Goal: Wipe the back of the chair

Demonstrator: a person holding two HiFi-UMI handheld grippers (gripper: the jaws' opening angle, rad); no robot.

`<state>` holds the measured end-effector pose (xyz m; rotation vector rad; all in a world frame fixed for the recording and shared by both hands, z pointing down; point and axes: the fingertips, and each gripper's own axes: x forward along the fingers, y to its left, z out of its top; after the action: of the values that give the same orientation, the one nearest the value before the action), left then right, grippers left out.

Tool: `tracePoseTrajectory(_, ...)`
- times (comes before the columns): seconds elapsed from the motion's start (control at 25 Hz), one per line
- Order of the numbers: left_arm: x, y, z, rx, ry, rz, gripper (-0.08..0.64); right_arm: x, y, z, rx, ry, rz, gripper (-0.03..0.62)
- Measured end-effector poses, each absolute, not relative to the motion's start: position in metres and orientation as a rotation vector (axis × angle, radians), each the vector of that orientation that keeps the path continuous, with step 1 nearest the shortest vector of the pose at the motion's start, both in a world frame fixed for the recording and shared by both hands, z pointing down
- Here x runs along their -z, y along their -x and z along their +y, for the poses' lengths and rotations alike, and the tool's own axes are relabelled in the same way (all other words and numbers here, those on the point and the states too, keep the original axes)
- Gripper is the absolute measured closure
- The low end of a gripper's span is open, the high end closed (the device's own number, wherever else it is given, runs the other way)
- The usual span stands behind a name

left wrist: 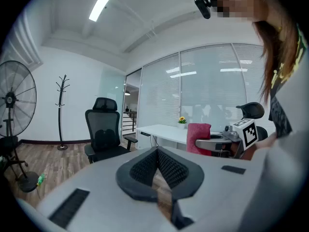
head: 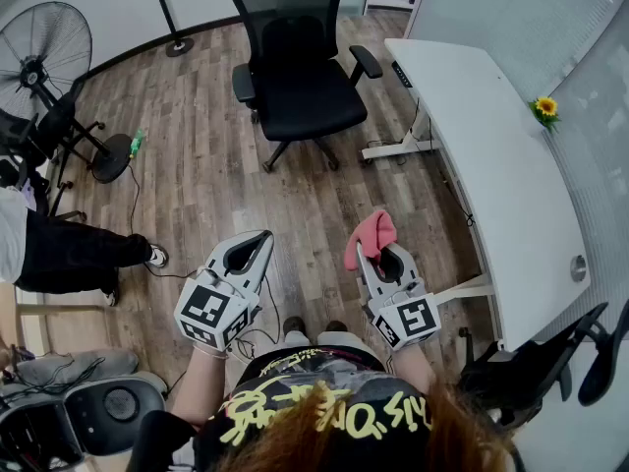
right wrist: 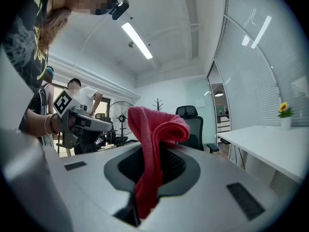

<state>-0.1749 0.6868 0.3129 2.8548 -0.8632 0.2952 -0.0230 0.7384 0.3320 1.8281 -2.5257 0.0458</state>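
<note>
Right gripper point(head: 381, 252) has its 2 jaws clamped on a red cloth point(head: 371, 235), which bunches up past the tips. Left gripper point(head: 261, 239) holds nothing: its jaws meet at the tips, with only wood floor point(head: 216, 195) showing through the gap behind them. Both sit near the person, side by side and apart. Well beyond them, at far centre, stands the black chair point(head: 300, 67), seat facing near. To its right runs a white desk point(head: 491, 155).

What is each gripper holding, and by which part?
Right gripper clamps the red cloth partway along, bunched end protruding past the jaws. Left gripper: shut, empty.
</note>
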Motion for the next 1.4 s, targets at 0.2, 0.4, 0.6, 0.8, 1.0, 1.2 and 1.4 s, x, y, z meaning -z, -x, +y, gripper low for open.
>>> tracePoseTrajectory(0.2,-0.312,0.175,0.688,-0.296,-2.858,-0.870,0.566,-0.333,0.023,0.740,-0.043,-1.819,-2.528,0.531)
tracePoseTrajectory(0.4,-0.311,0.177,0.689,-0.296,-2.864,-0.860,0.566,-0.333,0.028,0.742,-0.039,-1.811,-2.528,0.531)
tracePoseTrajectory(0.6,-0.309,0.180,0.687,-0.291,-2.869,-0.858,0.566,-0.331,0.031,0.742,-0.022,-1.823,-2.525,0.531)
tracePoseTrajectory(0.8,-0.311,0.190,0.683,-0.290,-2.859,-0.865,0.566,-0.330,0.037,0.741,-0.041,-1.850,-2.536,0.531)
tracePoseTrajectory(1.0,-0.315,0.202,0.679,-0.296,-2.858,-0.858,0.566,-0.336,0.046,0.738,-0.070,-1.876,-2.524,0.531)
tracePoseTrajectory(1.2,-0.316,0.212,0.674,-0.302,-2.868,-0.846,0.566,-0.334,0.053,0.734,-0.082,-1.922,-2.530,0.531)
tracePoseTrajectory(1.4,-0.322,0.219,0.674,-0.316,-2.854,-0.824,0.566,-0.338,0.058,0.738,-0.103,-1.924,-2.497,0.531)
